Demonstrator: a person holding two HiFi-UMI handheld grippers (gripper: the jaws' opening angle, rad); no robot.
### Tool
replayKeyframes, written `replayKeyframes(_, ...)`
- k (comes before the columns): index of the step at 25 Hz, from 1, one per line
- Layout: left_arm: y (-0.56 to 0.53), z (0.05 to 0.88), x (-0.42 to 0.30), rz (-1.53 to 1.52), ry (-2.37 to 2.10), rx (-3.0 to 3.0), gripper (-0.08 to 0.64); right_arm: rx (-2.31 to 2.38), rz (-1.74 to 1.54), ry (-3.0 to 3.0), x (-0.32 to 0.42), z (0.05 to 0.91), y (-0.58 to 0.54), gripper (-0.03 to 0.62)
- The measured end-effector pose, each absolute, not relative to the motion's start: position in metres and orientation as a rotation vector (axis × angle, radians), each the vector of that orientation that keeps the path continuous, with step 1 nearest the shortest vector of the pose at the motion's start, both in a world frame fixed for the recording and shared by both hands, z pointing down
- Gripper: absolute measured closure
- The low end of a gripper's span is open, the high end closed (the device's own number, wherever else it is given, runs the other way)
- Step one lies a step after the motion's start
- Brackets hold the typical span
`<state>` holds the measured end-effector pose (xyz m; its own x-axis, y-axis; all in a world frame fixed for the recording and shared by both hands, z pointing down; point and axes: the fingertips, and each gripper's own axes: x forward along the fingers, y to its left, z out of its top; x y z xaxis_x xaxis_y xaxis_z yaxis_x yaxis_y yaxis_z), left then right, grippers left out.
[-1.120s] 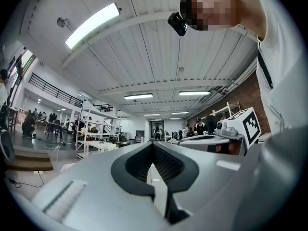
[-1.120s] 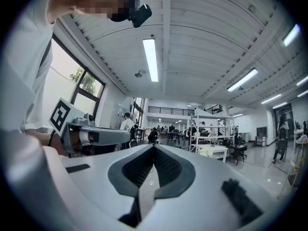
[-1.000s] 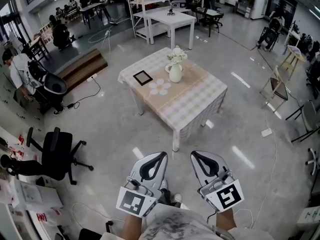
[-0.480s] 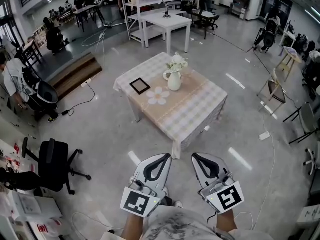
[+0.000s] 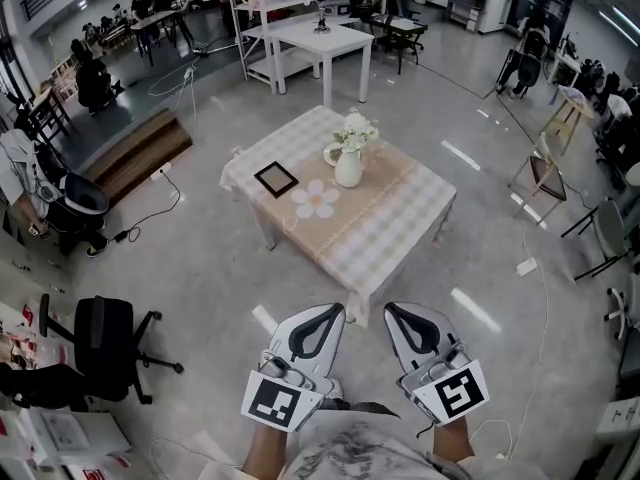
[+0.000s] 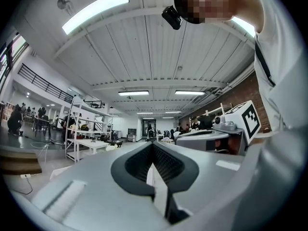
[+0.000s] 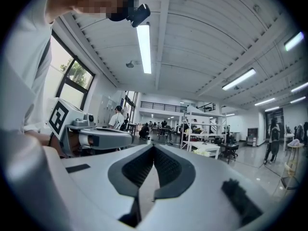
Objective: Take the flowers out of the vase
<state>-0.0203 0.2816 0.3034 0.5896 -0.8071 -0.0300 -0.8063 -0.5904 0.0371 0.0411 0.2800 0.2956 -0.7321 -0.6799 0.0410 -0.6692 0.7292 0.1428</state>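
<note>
A white vase (image 5: 348,168) with pale flowers (image 5: 356,128) stands upright on a table with a checked cloth (image 5: 385,218) in the middle of the head view. Both grippers are held low in front of me, well short of the table's near corner. My left gripper (image 5: 334,310) is shut, its jaws meeting at the tip with nothing between them (image 6: 153,144). Beside it, my right gripper (image 5: 390,309) is likewise shut and empty (image 7: 154,146). Both point level towards the table. The vase does not show clearly in either gripper view.
A black frame (image 5: 276,178) and a flower-shaped mat (image 5: 316,200) lie on the table left of the vase. A black office chair (image 5: 100,346) stands at my left, a folding chair (image 5: 545,173) at the right, a white table (image 5: 310,40) beyond. A cable (image 5: 545,298) runs across the floor.
The table and vase have come nearer and sit lower in the head view as I walk forward. Both grippers stay shut and side by side.
</note>
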Motion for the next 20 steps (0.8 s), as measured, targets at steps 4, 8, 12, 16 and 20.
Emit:
replayKeyframes(4,0.267,0.308,-0.027,-0.066,-1.388,2.790,0.551,1.132,-0.162,-2.819,0.034,0.301,0.269,0.577)
replayKeyframes(8,0.255,0.309,-0.029,-0.074,-1.374,2.790,0.551,1.140,-0.158,-2.811,0.031,0.303,0.255,0.577)
replayKeyframes(12,0.240,0.317,-0.032,-0.069,-1.372,2.769,0.551,1.131,-0.144,-2.810,0.028,0.308,0.239,0.577)
replayKeyframes(16,0.221,0.322,-0.037,-0.068,-1.393,2.743,0.551,1.100,-0.133,-2.813,0.023,0.312,0.220,0.577)
replayKeyframes(20,0.200,0.326,-0.037,-0.064,-1.414,2.729,0.551,1.075,-0.130,-2.819,0.023,0.316,0.197,0.577)
